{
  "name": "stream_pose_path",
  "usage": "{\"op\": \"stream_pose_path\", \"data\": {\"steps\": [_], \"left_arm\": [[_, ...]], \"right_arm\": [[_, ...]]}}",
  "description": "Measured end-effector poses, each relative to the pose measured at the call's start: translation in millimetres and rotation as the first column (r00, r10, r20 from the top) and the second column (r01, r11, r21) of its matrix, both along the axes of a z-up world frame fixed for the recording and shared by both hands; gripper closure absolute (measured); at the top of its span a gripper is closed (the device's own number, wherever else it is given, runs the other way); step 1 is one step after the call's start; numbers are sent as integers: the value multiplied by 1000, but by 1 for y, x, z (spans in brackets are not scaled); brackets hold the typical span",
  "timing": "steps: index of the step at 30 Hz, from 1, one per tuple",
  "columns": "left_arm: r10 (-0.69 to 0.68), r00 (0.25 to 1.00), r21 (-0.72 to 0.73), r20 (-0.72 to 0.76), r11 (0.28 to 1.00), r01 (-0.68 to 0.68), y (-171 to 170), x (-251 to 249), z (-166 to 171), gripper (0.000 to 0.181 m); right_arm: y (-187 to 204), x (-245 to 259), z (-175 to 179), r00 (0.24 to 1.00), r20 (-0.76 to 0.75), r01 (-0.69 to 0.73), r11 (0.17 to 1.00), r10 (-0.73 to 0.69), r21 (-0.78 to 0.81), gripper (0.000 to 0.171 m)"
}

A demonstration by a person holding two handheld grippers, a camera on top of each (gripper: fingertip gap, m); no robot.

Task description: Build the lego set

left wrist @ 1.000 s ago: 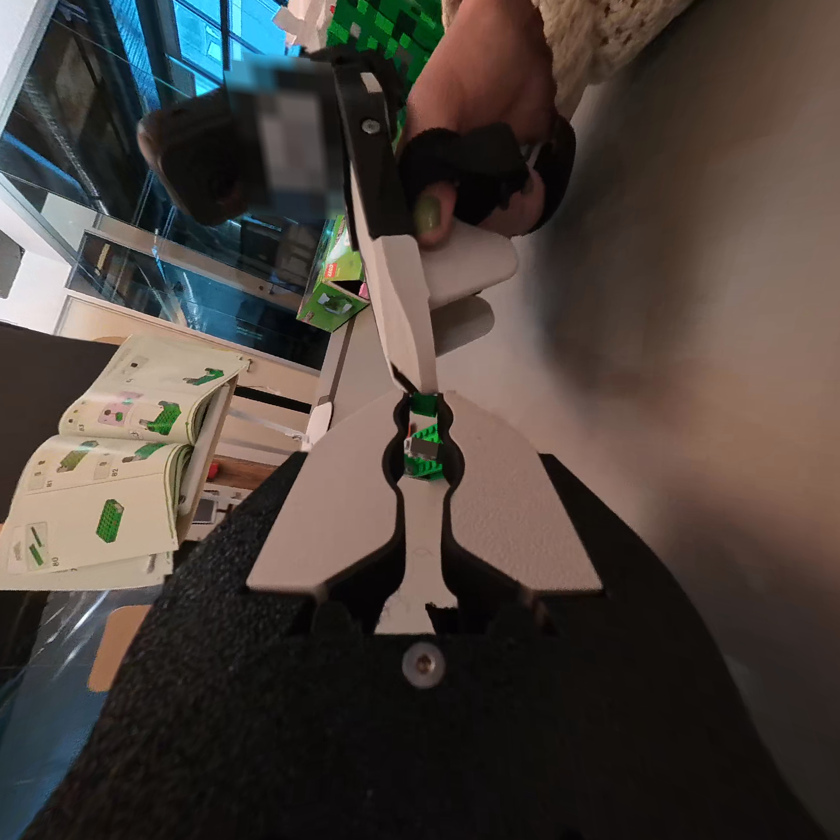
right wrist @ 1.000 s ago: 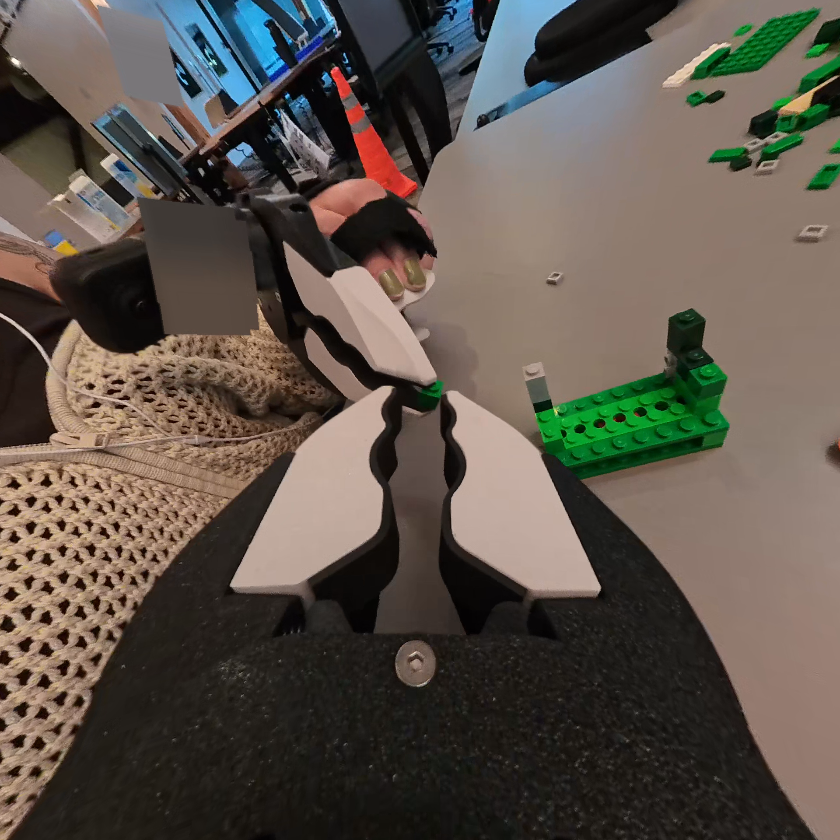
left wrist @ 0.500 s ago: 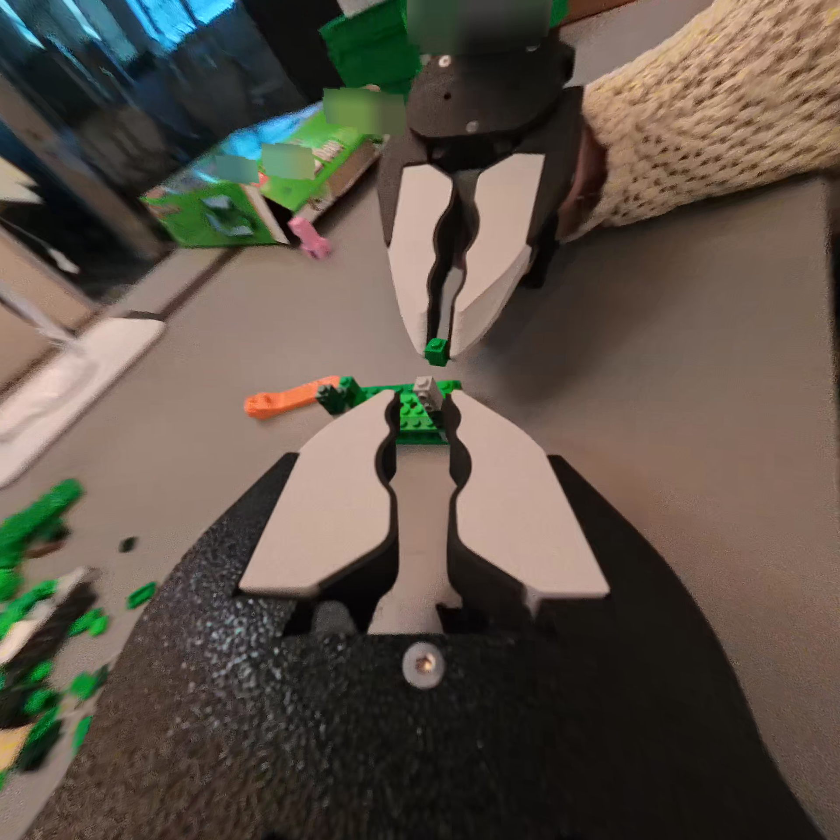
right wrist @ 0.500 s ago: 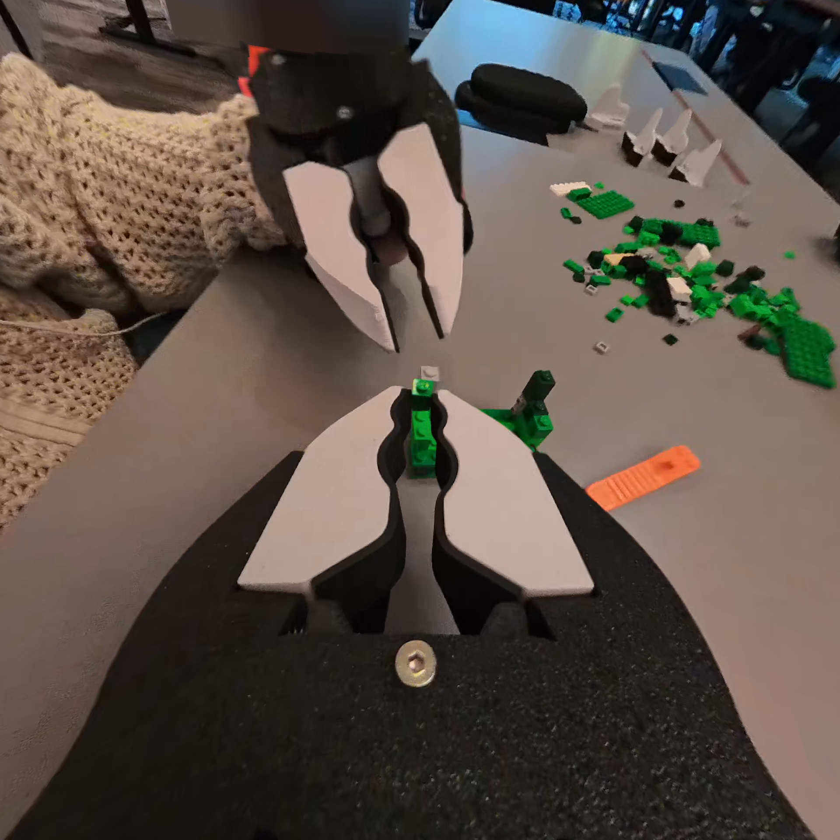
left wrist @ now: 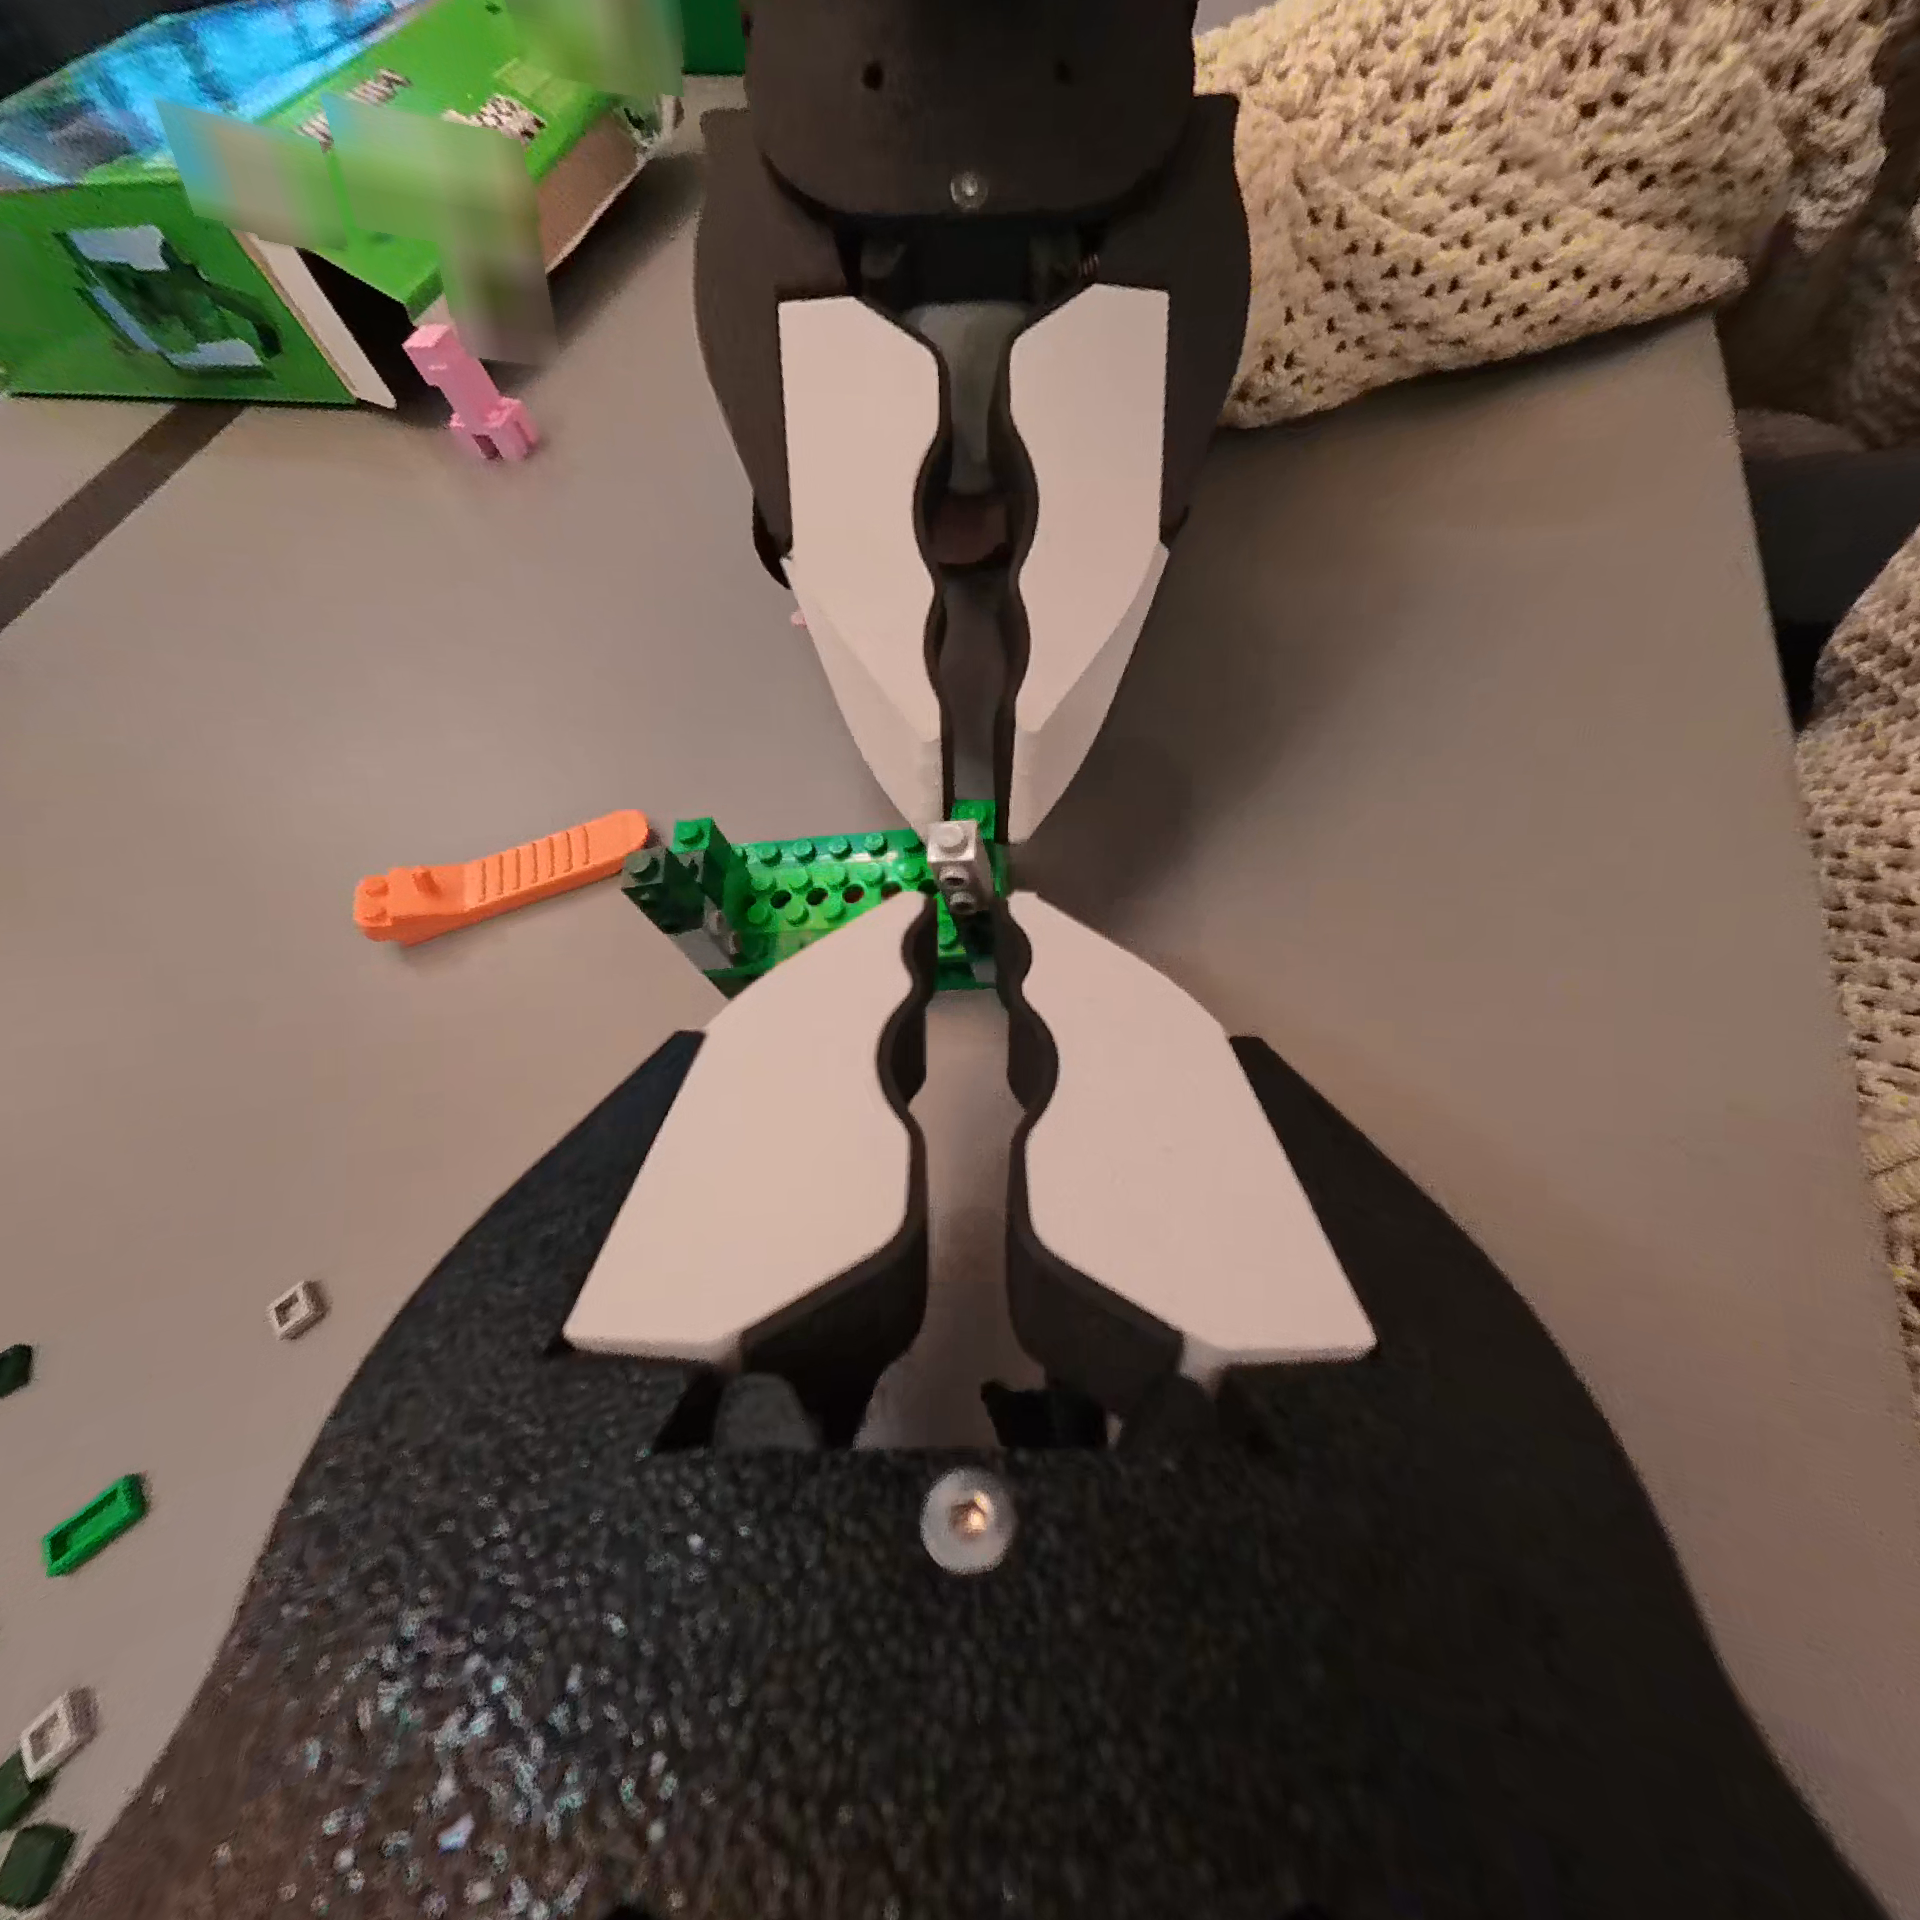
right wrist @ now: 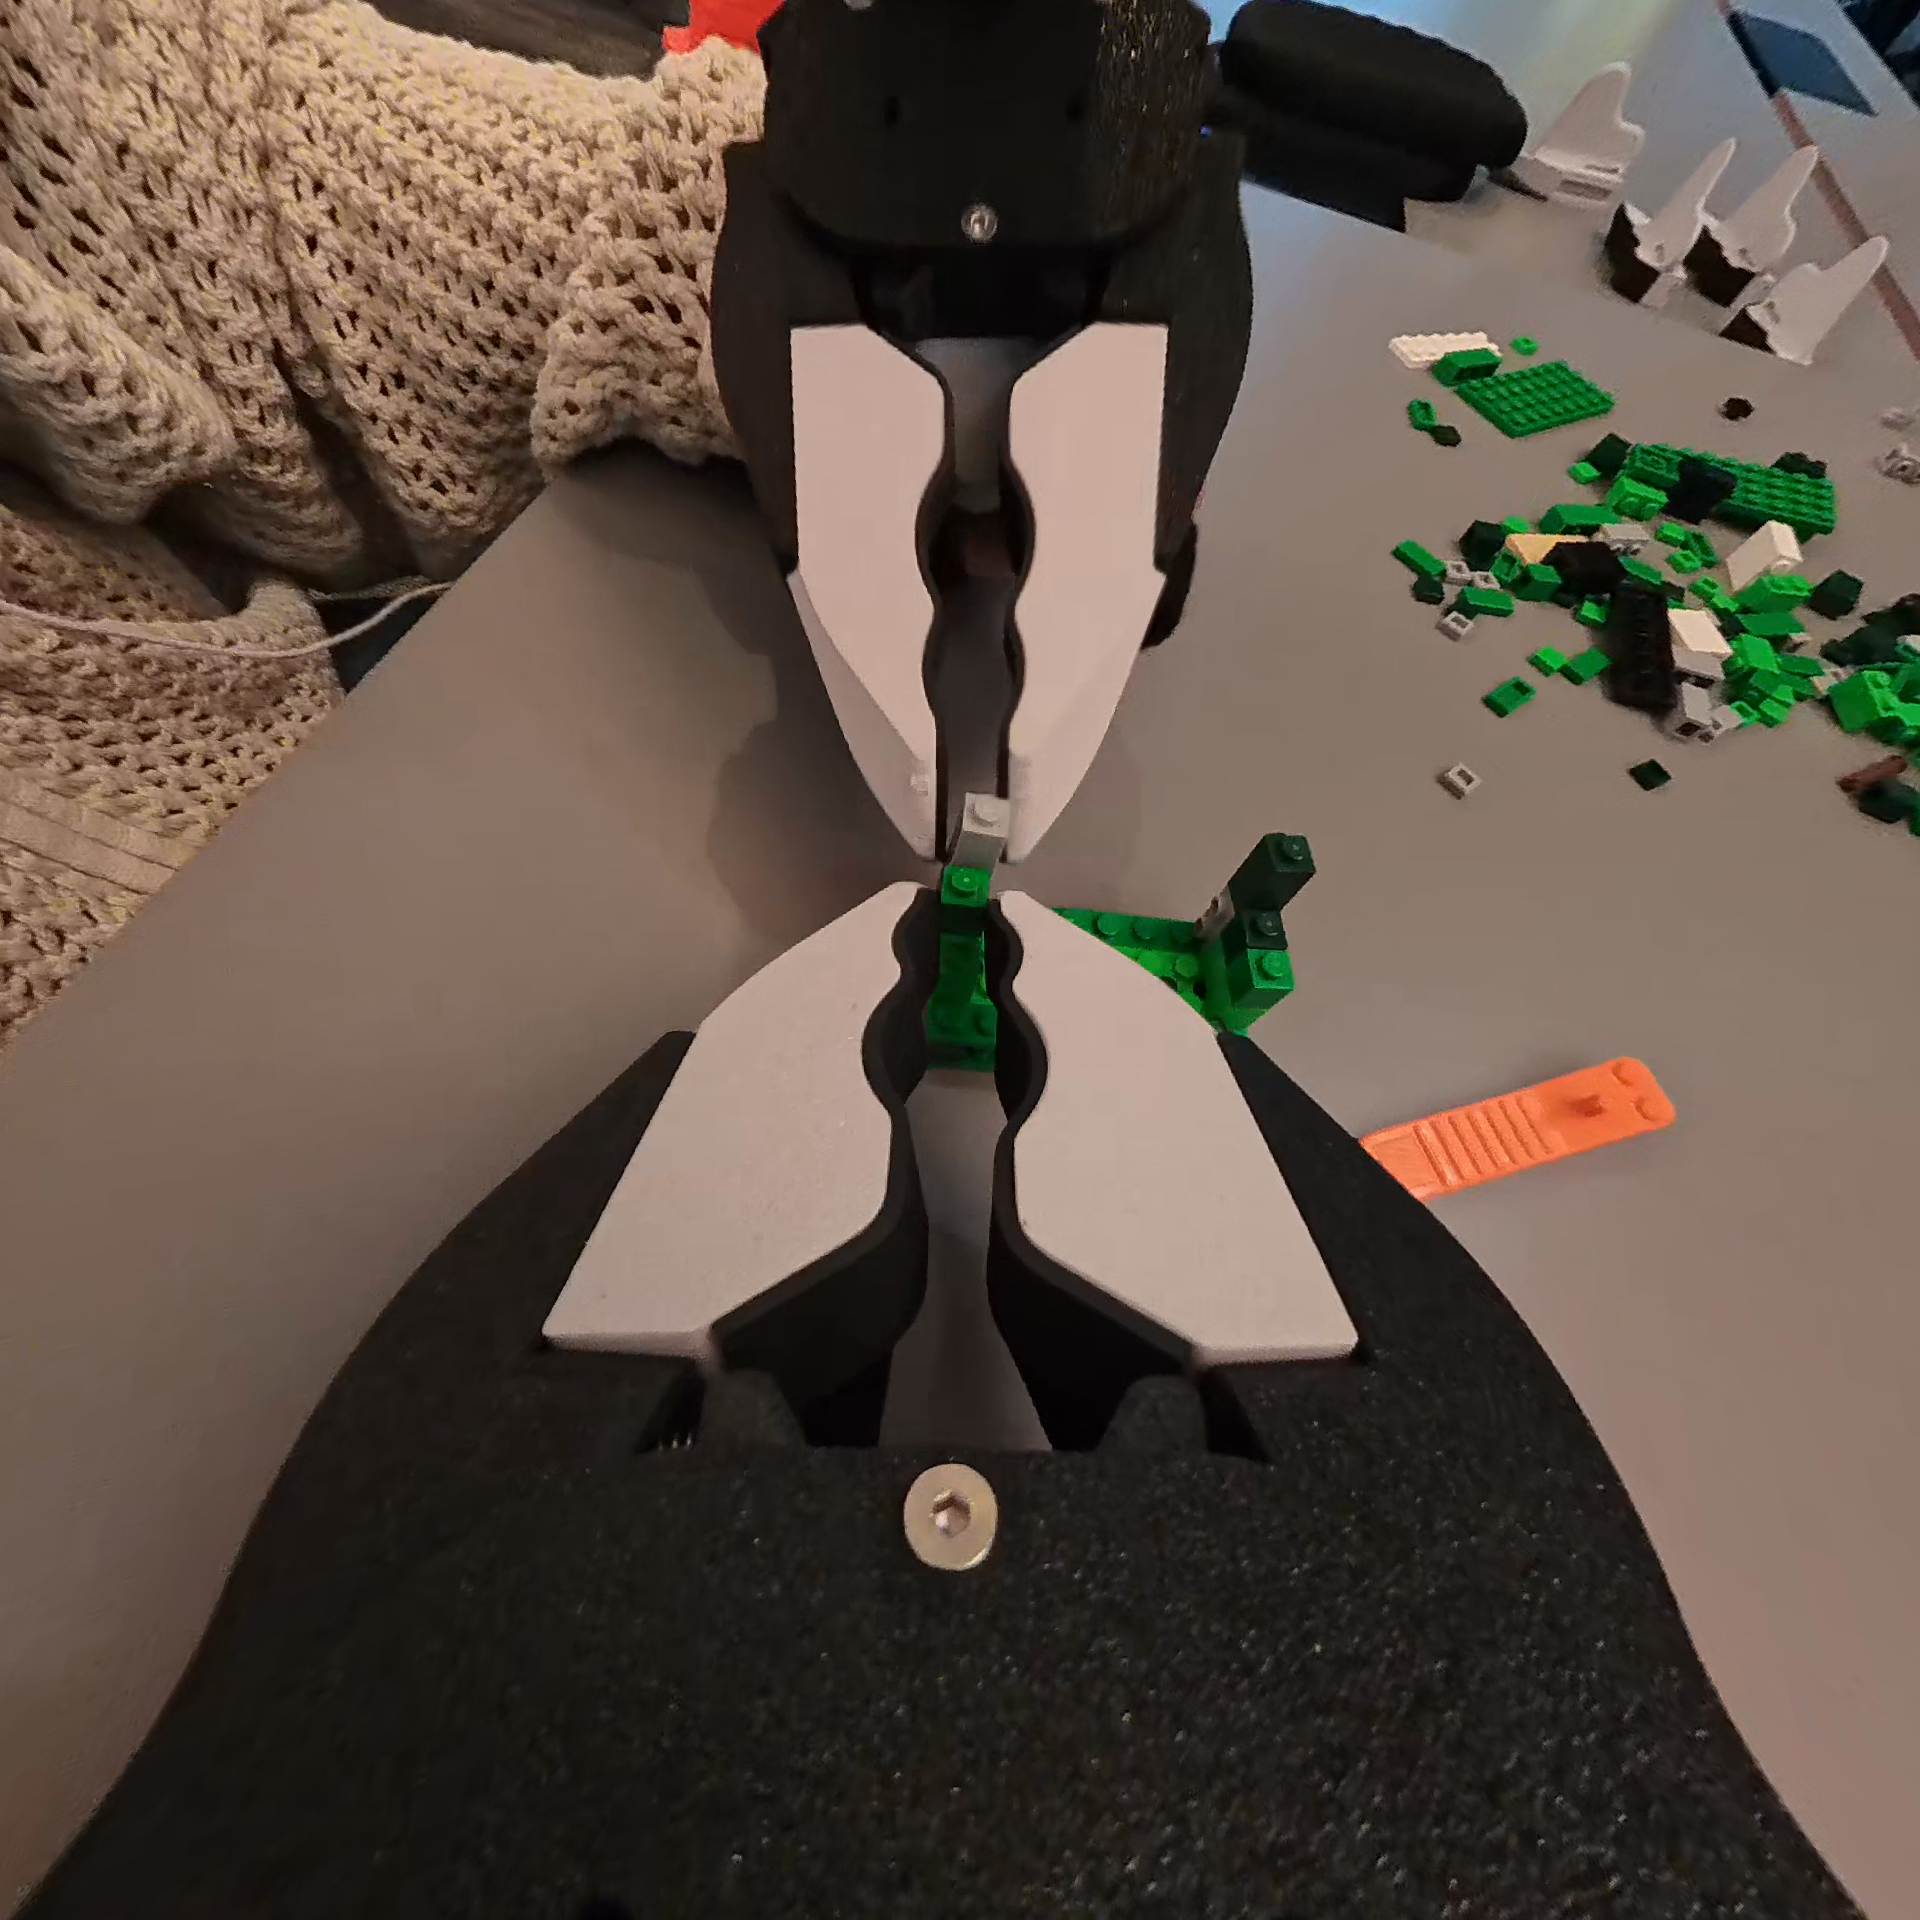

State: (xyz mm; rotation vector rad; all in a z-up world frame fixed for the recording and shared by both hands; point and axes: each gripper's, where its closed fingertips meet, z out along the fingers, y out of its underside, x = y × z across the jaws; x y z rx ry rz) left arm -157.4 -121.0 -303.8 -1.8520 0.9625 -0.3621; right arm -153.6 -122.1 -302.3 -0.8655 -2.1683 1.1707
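While the left wrist view looks down on the grey table (left wrist: 312, 675), the left gripper (left wrist: 961, 914) sits at frame centre with its tips clenched on the near end of the green lego build (left wrist: 831, 883), just below a grey brick (left wrist: 958, 854) standing on that end. The right gripper (left wrist: 971, 821) comes down from the top of the frame, tips nearly closed on a small green brick (left wrist: 975, 814) that touches the grey brick. An orange brick separator (left wrist: 499, 878) lies left of the build; a green box (left wrist: 208, 260) and a pink figure (left wrist: 473, 395) sit upper left. In the right wrist view, the right gripper (right wrist: 961, 899) pinches the small green brick (right wrist: 964, 885) at centre, against the grey brick (right wrist: 982, 831) between the left gripper's (right wrist: 971, 847) tips. Loose pieces (right wrist: 1683, 582) are scattered upper right, the separator (right wrist: 1527, 1127) at right.
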Motion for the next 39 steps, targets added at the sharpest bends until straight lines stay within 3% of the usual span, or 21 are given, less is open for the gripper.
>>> {"op": "stream_pose_path", "data": {"steps": [18,34,39], "left_arm": [[-2,1000,-9,-10,1000,2,2,0,-2,173],[5,1000,-1,-20,1000,-5,2,1,-2,173],[39,998,1,-58,999,-39,5,-1,-6,166]], "right_arm": [[1,-1,-5,997,51,-49,999,49,-2,163],[2,-1,-6,991,133,-6,997,17,-83,163],[0,1,-5,991,127,-24,996,34,-87,158]]}}
